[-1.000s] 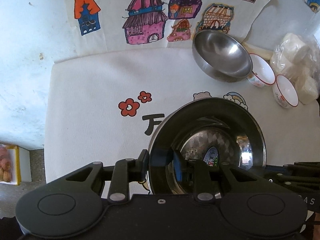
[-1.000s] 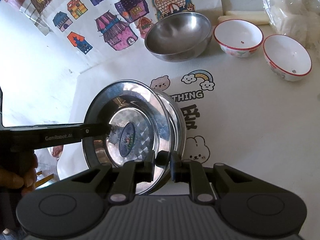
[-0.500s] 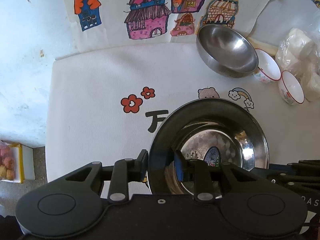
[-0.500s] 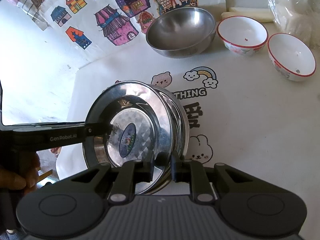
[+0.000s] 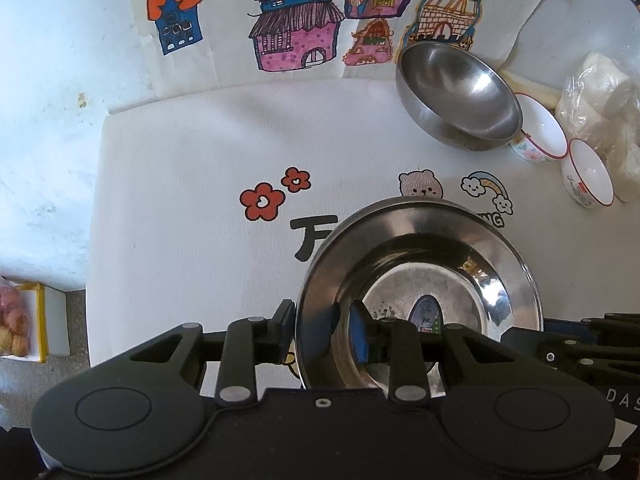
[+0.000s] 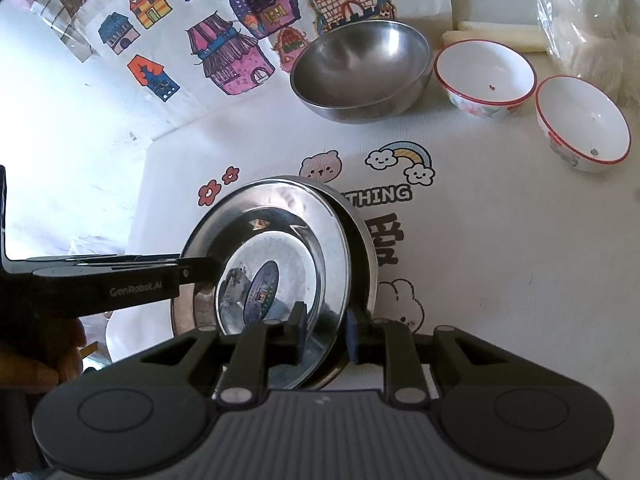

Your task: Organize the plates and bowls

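Observation:
Two shiny steel plates lie nested on the white printed mat, the upper plate point(image 6: 280, 208) shifted left of the lower plate point(image 6: 366, 248). My left gripper point(image 5: 322, 332) is shut on the upper plate's point(image 5: 420, 240) left rim, one finger outside and the blue pad inside. From the right wrist view its finger point(image 6: 200, 270) reaches in from the left. My right gripper point(image 6: 325, 332) straddles the near rims of both plates. Its jaws are opening, and the pads stand off the metal.
A steel bowl point(image 6: 360, 68) sits at the back of the mat, with two red-rimmed white bowls point(image 6: 484, 68) point(image 6: 580, 120) to its right. A plastic bag point(image 6: 592, 12) lies at the far right. The mat's left edge point(image 5: 96, 240) drops to the floor.
The right gripper's fingers have spread apart from the plates' rim. The plates and the left gripper have kept their places.

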A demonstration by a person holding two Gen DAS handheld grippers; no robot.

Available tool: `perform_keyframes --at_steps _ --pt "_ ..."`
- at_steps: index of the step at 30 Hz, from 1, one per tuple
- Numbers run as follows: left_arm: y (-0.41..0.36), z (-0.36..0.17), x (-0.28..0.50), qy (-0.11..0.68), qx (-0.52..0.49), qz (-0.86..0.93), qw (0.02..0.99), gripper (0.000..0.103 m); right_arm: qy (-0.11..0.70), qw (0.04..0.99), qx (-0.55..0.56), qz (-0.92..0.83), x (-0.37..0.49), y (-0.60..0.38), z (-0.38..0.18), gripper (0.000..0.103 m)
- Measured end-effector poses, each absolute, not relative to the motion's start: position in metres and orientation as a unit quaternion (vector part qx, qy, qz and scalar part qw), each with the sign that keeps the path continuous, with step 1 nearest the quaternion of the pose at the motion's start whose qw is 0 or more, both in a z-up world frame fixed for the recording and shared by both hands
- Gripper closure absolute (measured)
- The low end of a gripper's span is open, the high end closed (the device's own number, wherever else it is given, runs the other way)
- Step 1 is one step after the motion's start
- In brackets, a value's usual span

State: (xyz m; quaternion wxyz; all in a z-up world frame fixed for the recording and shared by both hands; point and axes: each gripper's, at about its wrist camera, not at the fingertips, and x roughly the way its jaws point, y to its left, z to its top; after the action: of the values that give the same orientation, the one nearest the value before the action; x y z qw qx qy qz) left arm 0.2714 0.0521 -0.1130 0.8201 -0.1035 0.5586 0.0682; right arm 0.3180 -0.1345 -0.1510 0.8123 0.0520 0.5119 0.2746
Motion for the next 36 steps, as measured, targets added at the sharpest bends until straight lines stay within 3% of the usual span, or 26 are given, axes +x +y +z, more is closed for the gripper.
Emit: perform_keyframes --at_steps 6,11,18,22,28,31,36 --pt "0.053 -0.111 0.27 0.555 -0.105 0.069 0.822 0.07 0.504 0.817 0.045 0.277 0.317 -0.135 -0.149 0.072" --pt "0.051 -0.105 0.27 0.545 -0.103 0.072 0.829 0.051 0.493 0.824 0.033 0.276 0.315 -0.134 -0.146 0.054" --pt "0.048 -0.099 0.271 0.534 -0.097 0.075 0.837 0.033 0.486 0.831 0.041 0.269 0.314 -0.141 -0.144 0.045" --pt "0.046 -0.094 0.272 0.528 -0.094 0.083 0.84 0.017 0.479 0.835 0.047 0.265 0.313 -0.146 -0.142 0.03" --pt "0.049 -0.091 0.273 0.526 -0.096 0.098 0.839 0.002 0.474 0.84 0.064 0.257 0.311 -0.155 -0.14 0.01" --pt "0.053 -0.092 0.275 0.527 -0.107 0.105 0.837 0.001 0.467 0.844 0.078 0.25 0.31 -0.162 -0.139 0.001" --pt "0.056 -0.09 0.275 0.513 -0.117 0.096 0.845 0.001 0.455 0.853 0.106 0.235 0.31 -0.175 -0.14 0.0"
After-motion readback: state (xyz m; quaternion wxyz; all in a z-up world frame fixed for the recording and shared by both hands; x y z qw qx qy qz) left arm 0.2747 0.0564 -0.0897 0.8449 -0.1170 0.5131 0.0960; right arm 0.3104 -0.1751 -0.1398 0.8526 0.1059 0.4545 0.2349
